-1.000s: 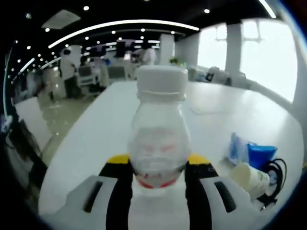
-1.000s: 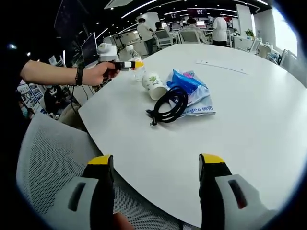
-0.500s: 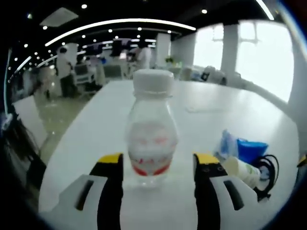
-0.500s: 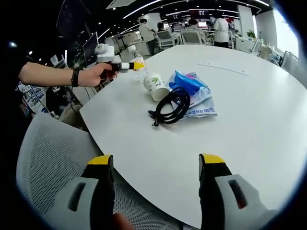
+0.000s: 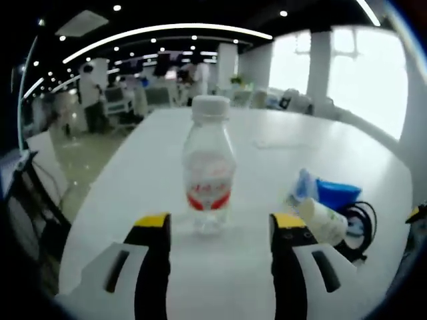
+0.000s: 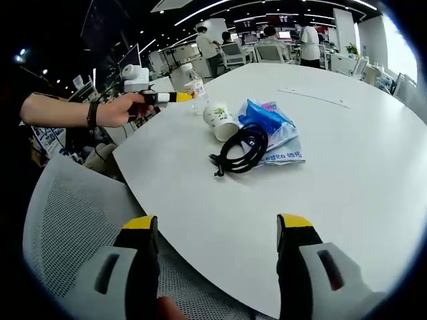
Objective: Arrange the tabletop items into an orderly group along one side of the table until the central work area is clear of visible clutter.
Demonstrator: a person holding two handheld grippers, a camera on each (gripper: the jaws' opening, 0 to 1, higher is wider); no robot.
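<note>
A: The left gripper sits with its jaws spread wide and nothing between them, and the bottle stands upright on the white table just ahead of the tips, apart from both.

B: That bottle is near the table edge in the right gripper view, beside the paper cup. It looks light and tall, so a brush from either jaw could topple it, and it may roll off that edge.

A: The cup lies on its side, so a nudge could send it rolling too. Next to it, the black cable is coiled against the blue packet.

B: Dragging one could pull the other along and scatter the group.

A: The right gripper is also wide apart and empty, low over the near rim above a mesh chair.

B: A reach from there crosses the cable first, which is a snag risk.
</note>
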